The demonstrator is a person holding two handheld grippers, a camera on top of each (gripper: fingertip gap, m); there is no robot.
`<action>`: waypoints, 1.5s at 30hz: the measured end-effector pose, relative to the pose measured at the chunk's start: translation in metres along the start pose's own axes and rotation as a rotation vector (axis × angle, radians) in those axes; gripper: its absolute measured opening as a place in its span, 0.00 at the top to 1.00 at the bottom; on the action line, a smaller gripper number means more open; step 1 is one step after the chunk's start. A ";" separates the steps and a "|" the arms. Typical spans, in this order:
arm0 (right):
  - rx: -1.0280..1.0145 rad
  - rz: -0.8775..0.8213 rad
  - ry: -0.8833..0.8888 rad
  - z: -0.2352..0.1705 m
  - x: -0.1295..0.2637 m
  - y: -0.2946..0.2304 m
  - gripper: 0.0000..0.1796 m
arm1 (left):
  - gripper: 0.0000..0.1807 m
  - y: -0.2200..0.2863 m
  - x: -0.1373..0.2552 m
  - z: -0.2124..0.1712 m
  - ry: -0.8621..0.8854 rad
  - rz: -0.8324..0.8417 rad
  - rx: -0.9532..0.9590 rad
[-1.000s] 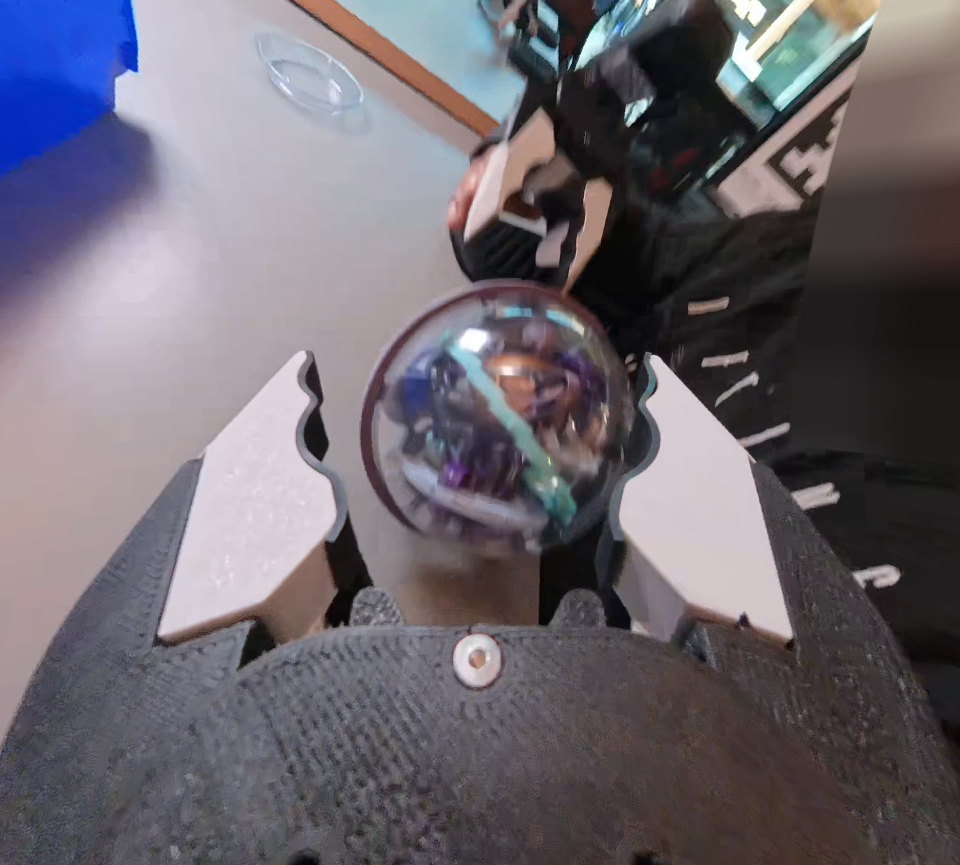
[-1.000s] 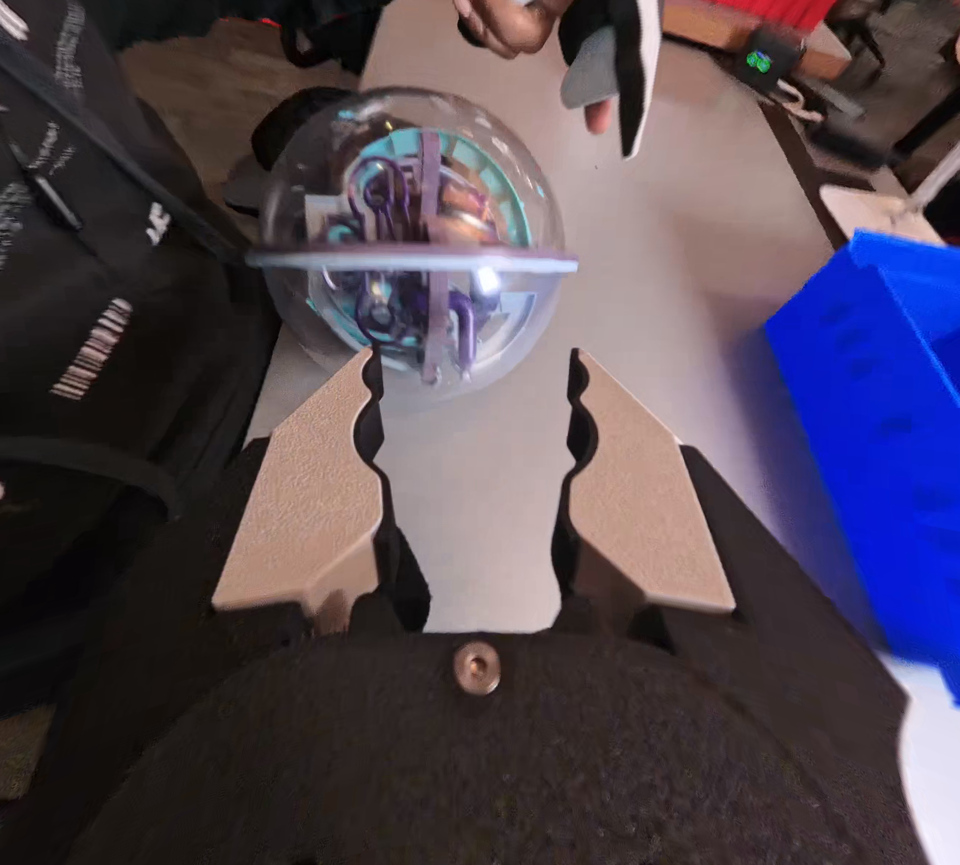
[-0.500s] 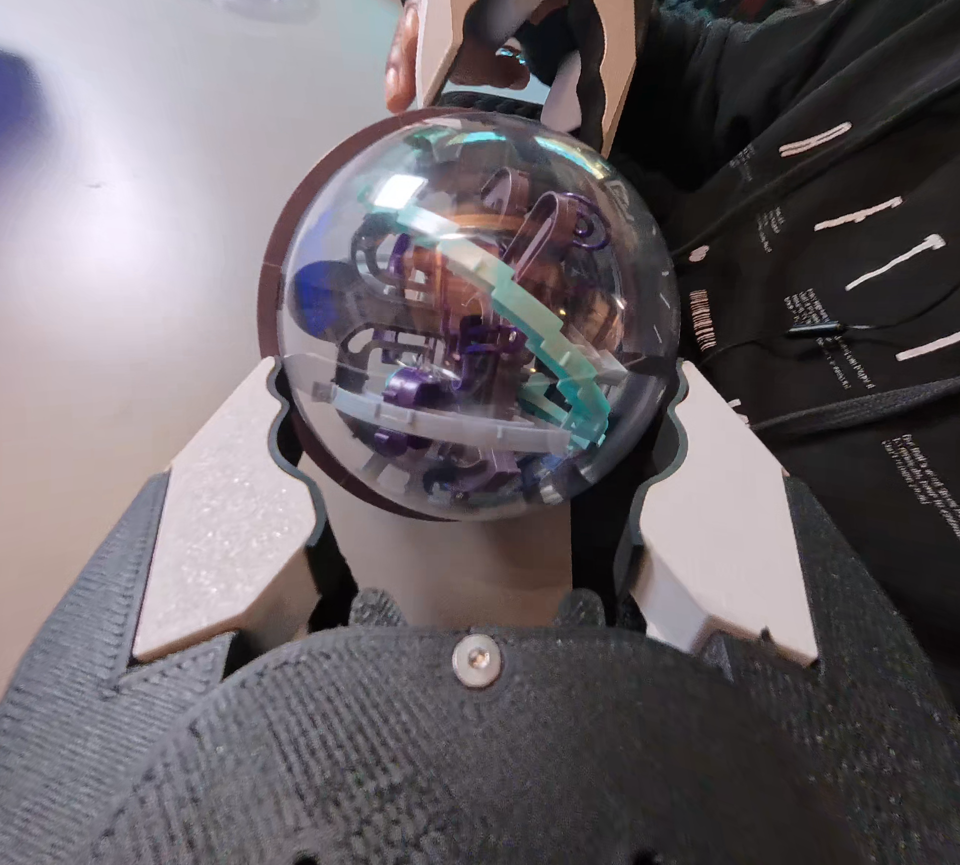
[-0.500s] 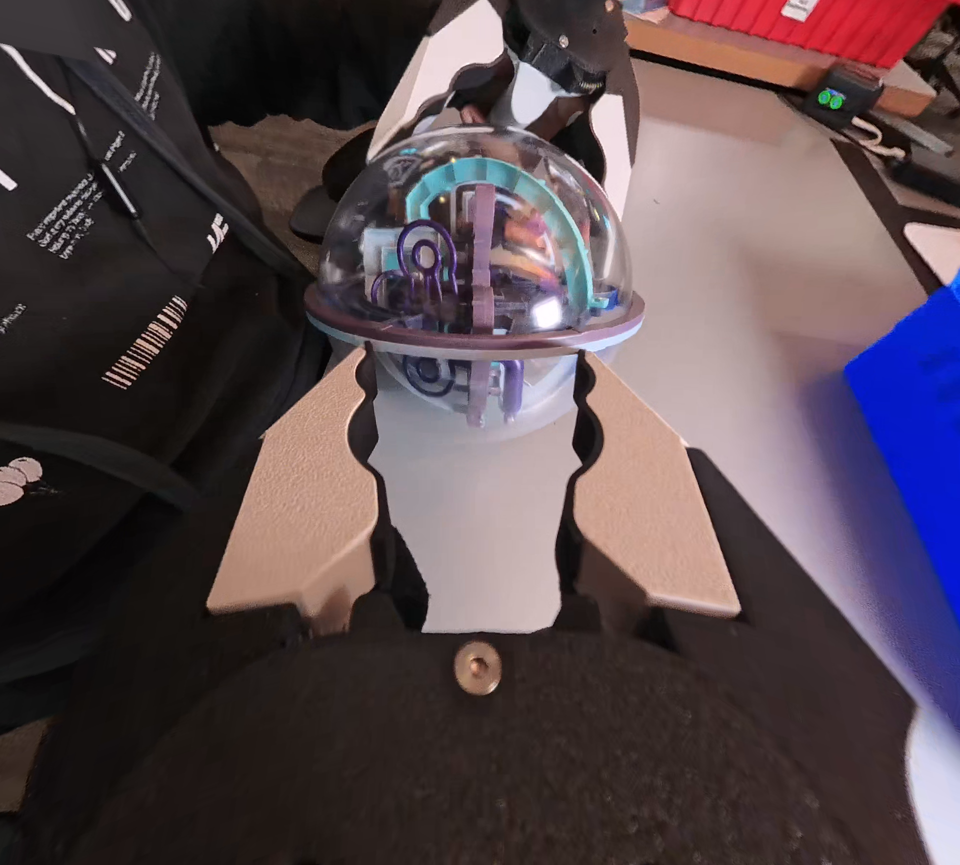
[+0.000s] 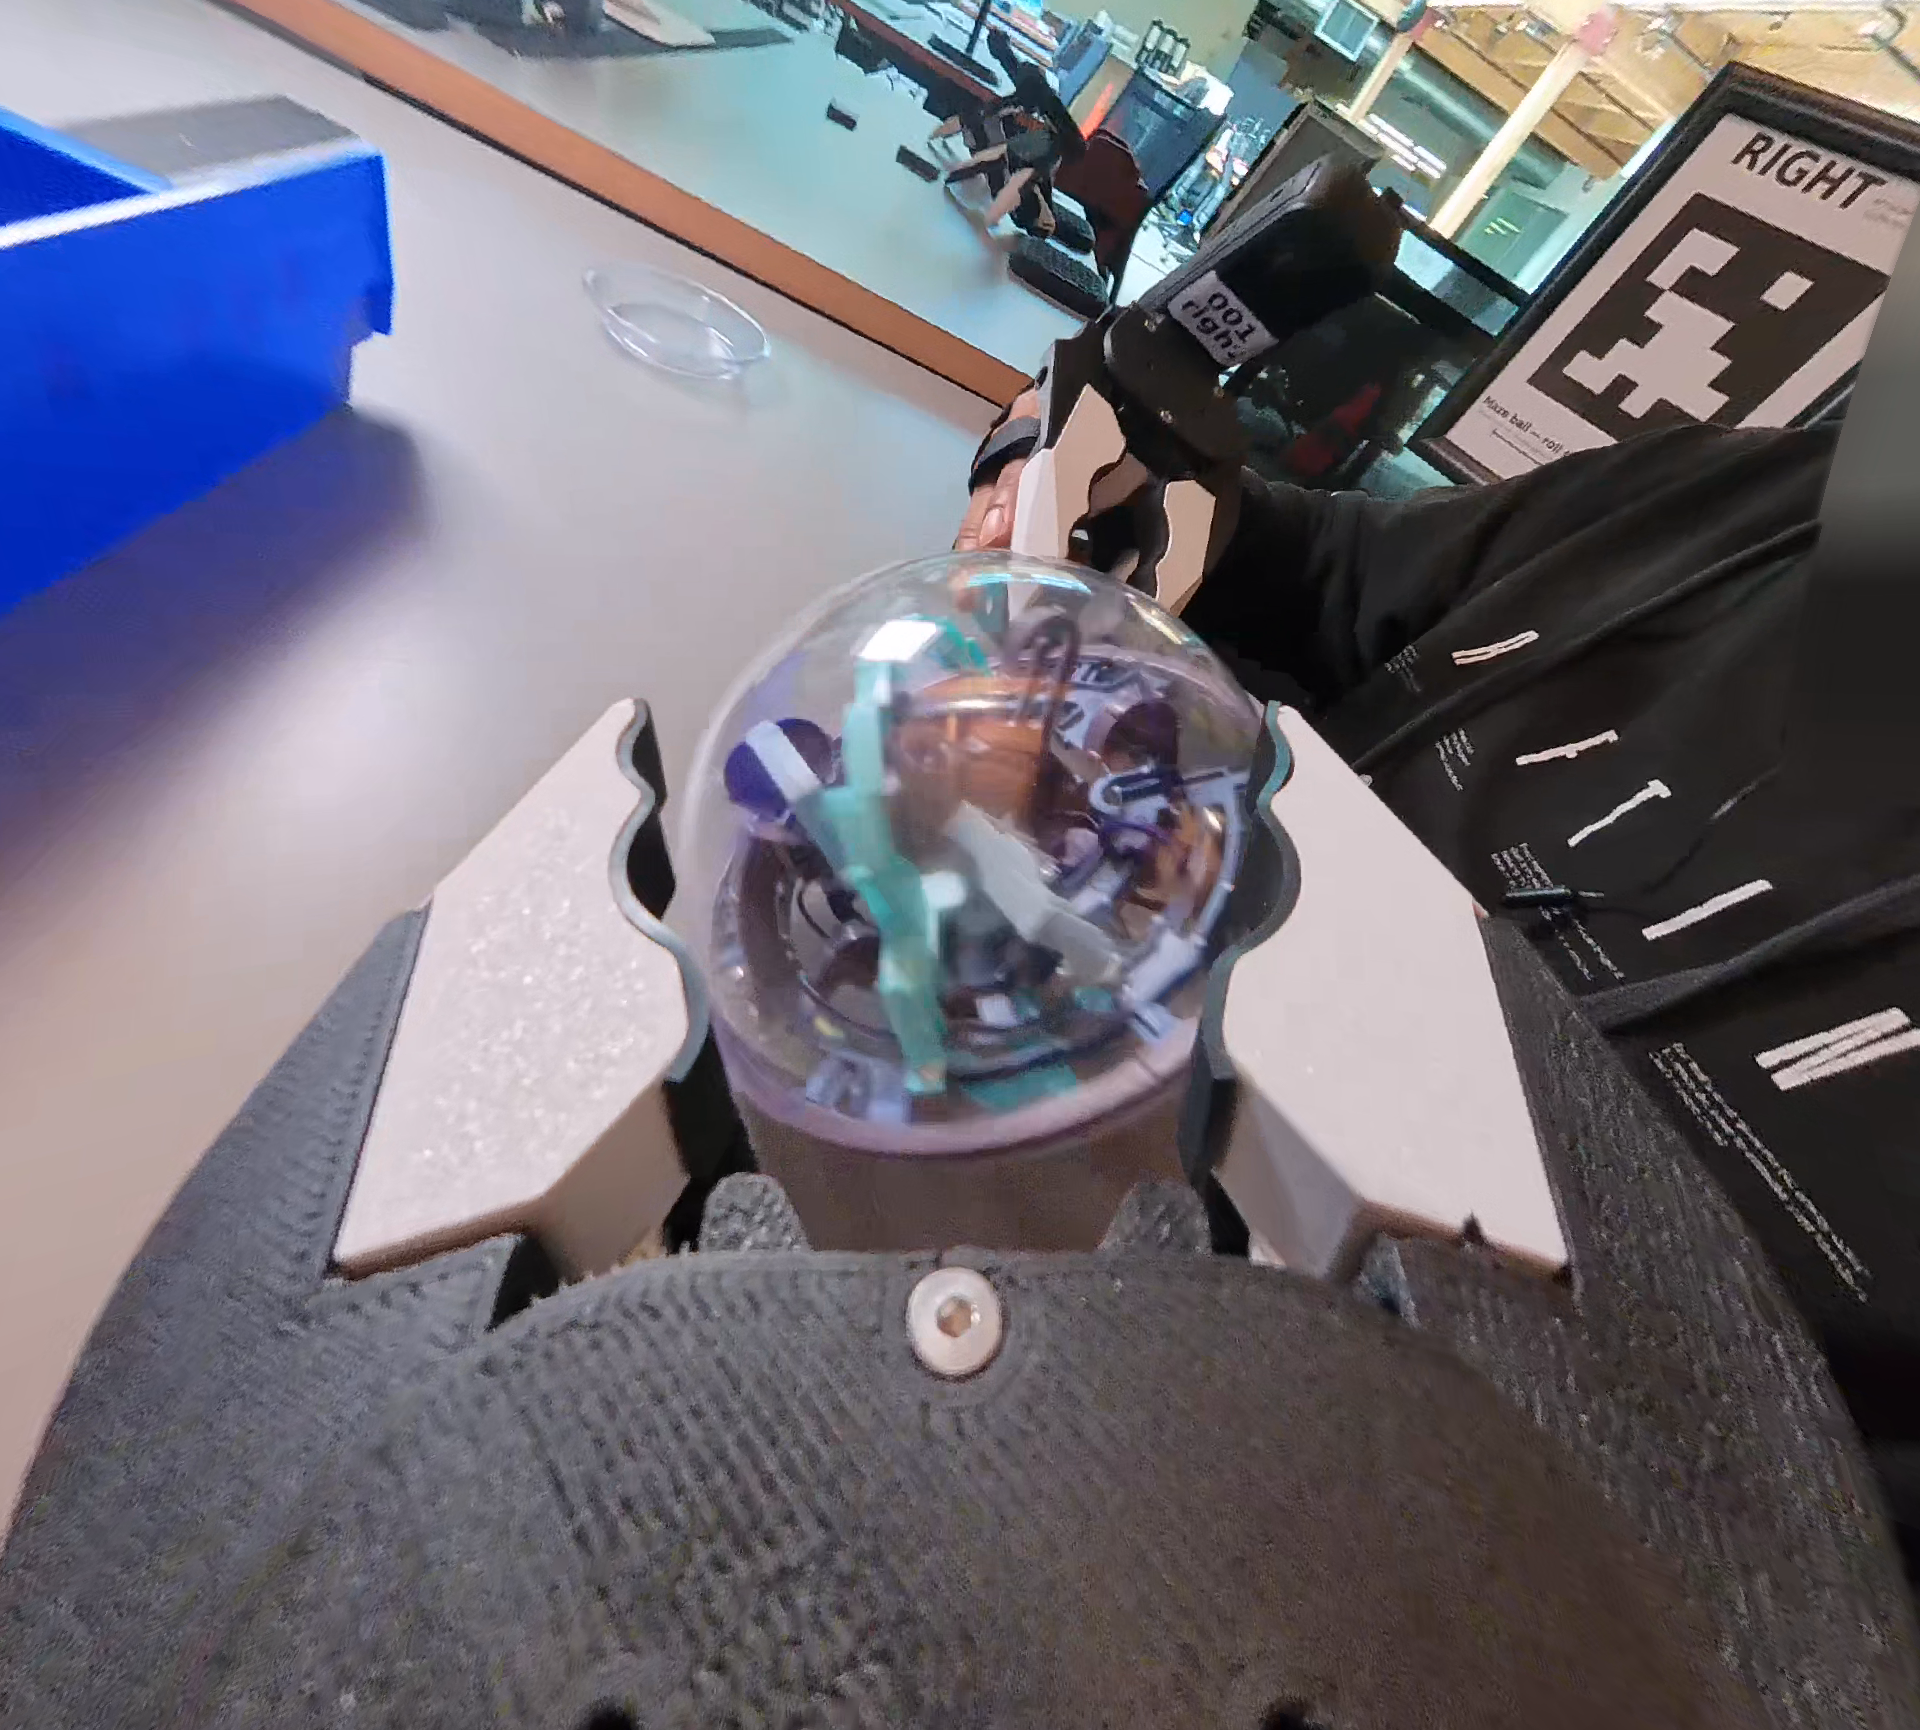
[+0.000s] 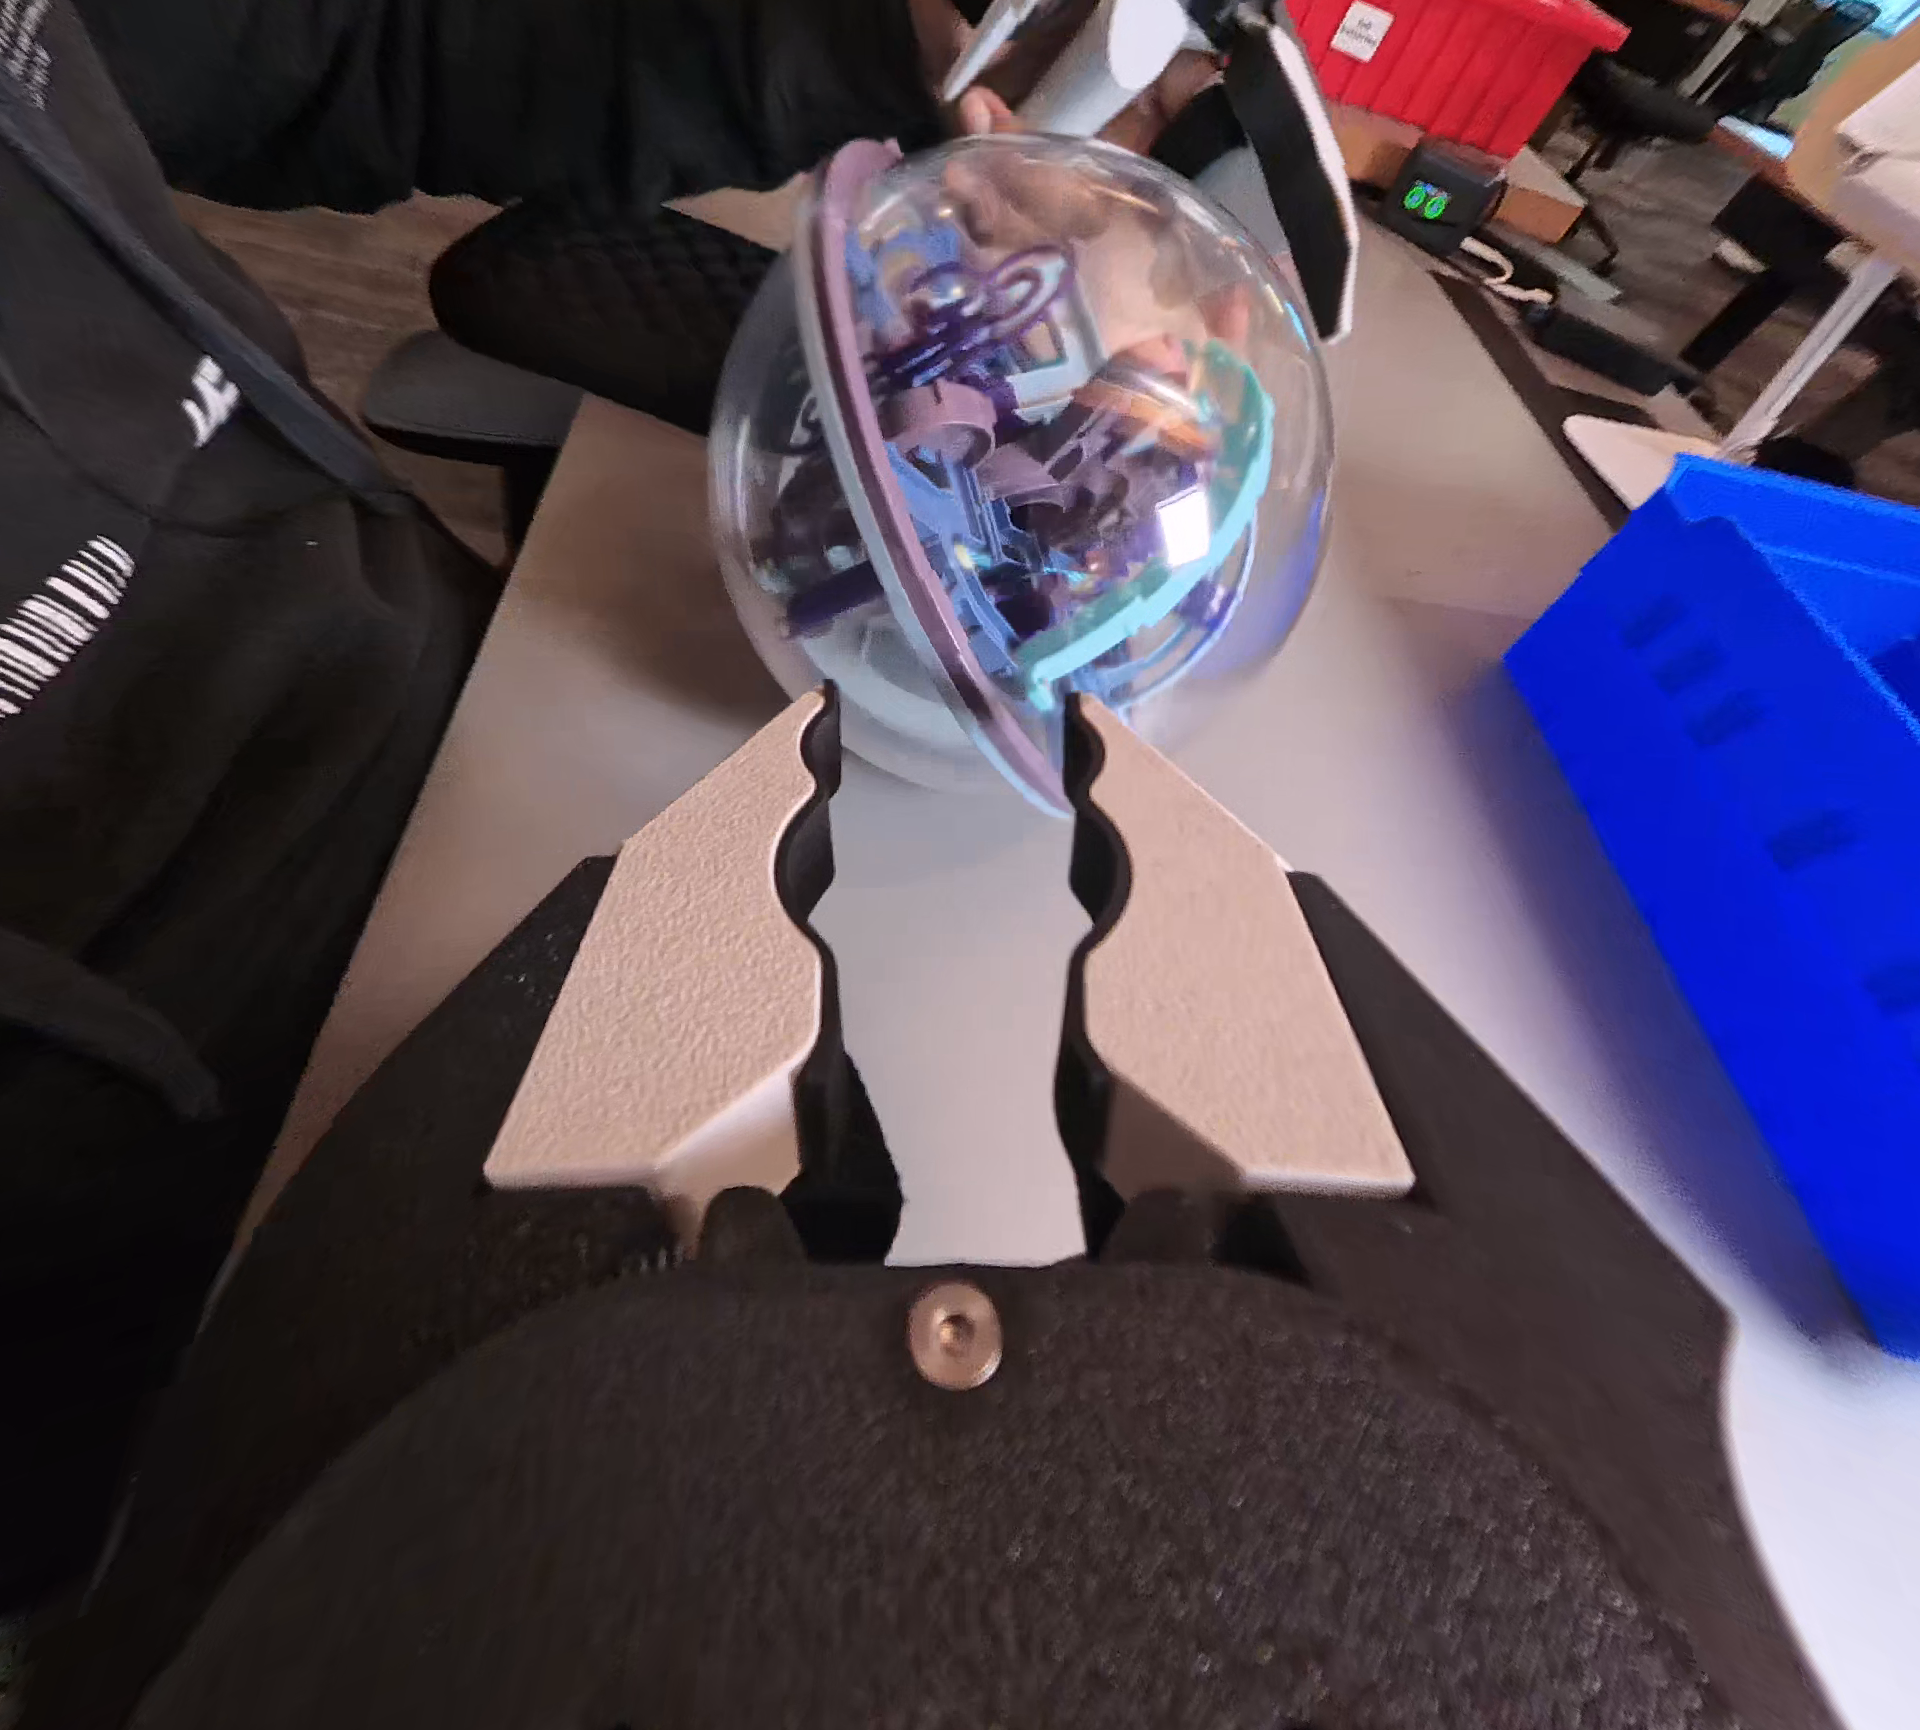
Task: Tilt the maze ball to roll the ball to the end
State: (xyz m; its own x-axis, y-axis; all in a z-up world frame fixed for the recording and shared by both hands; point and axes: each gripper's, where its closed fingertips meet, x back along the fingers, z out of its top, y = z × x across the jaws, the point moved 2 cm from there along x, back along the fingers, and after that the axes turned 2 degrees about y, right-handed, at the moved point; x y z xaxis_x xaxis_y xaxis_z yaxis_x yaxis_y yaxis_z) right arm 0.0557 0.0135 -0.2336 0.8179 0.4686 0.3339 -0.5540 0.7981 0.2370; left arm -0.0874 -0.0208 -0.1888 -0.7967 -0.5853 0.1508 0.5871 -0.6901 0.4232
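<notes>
We cradle the maze ball (image 5: 977,911) between our left gripper (image 5: 961,891)'s 2 fingers, clamped on it above the table (image 5: 260,849), while our right gripper (image 6: 951,745), parted and gripping nothing, braces its tilted rim.

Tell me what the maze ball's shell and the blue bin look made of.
Maze ball: shell looks like clear, glossy hard plastic; the coloured tracks show through and it bears bright glints. Blue bin: probably opaque moulded plastic, smooth with a slight sheen and moulded recesses.
</notes>
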 end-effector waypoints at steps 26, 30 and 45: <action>0.271 -0.556 0.015 -0.005 -0.008 0.050 0.97 | 0.40 -0.077 -0.012 -0.005 0.113 0.062 0.016; 0.367 -0.542 0.016 0.002 -0.016 0.039 0.97 | 0.46 -0.098 -0.007 -0.004 0.111 0.181 0.016; -0.156 -0.550 0.191 -0.009 0.046 0.094 0.97 | 0.69 -0.063 -0.032 -0.009 0.177 -0.066 0.219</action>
State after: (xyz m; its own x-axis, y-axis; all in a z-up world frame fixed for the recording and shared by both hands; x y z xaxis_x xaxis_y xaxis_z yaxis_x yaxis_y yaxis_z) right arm 0.0425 0.1127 -0.2040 0.9995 0.0190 0.0270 -0.0237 0.9820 0.1871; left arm -0.0979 0.0380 -0.2283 -0.7833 -0.6207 -0.0336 0.4747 -0.6321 0.6125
